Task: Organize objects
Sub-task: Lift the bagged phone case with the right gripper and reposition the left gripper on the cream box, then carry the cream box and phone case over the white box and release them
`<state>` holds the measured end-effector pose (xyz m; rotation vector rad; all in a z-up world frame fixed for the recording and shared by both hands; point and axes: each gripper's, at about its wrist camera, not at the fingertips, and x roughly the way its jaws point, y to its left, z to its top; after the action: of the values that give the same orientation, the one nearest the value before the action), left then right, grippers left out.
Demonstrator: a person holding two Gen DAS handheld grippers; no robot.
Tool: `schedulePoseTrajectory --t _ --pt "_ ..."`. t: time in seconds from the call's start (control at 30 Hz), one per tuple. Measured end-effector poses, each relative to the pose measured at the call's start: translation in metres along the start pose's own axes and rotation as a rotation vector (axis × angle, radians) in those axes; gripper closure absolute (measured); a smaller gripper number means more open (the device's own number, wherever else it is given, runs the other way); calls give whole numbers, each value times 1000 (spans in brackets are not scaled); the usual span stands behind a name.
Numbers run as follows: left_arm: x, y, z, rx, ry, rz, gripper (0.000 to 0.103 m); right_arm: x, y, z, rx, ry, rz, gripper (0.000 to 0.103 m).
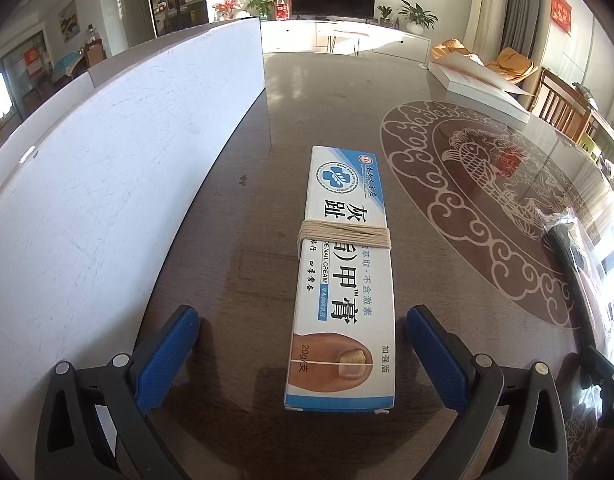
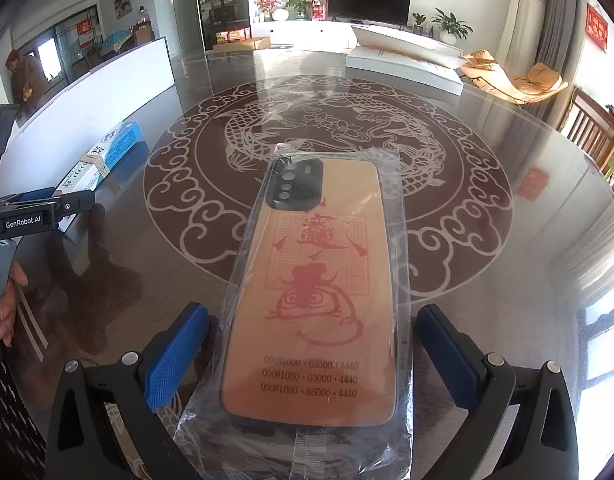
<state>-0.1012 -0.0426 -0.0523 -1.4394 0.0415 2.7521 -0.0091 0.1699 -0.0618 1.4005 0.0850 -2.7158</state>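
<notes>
Your left gripper [image 1: 303, 360] is spread wide around the box's [image 1: 343, 280] near end, bare table [image 1: 235, 240] both sides, white board [image 1: 119, 184] close left; your right gripper [image 2: 311, 352] gapes likewise around the bagged case [image 2: 311, 292], touching nothing

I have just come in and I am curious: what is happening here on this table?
A person holds a gripper in each hand over a glass-topped table. The left gripper is open, its fingers on either side of a nail cream box with string tied around it; they do not touch it. The right gripper is open too, straddling a phone case in a clear plastic bag. Both things lie flat on the table; neither is grasped yet.
</notes>
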Motion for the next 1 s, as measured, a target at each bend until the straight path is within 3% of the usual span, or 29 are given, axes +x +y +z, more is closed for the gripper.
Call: schedulePoseTrajectory --t 0.27,0.4,0.5,0.7,0.73,0.77,0.8,0.9,1.0 --pt "2 -1 2 -4 10 3 0 0 0 0 0 0 0 0" --pt "5 -3 6 -30 53 19 0 0 0 0 0 0 0 0" --pt "6 -4 9 14 79 -10 0 0 0 0 0 0 0 0" --pt "4 -6 8 75 45 -46 1 0 0 0 1 0 1 0" --pt "1 -7 8 83 23 -52 19 0 0 -1 -1 9 4 0" --pt "-3 -8 8 94 0 -59 50 1 -1 2 -4 39 10 0" --pt "-6 -10 9 109 -7 -70 63 2 -1 8 -5 82 16 0" --pt "-10 -14 5 130 -27 -50 62 12 -8 29 34 182 76 0" --pt "-13 -9 4 88 -24 -94 62 28 -5 48 -7 238 36 1"
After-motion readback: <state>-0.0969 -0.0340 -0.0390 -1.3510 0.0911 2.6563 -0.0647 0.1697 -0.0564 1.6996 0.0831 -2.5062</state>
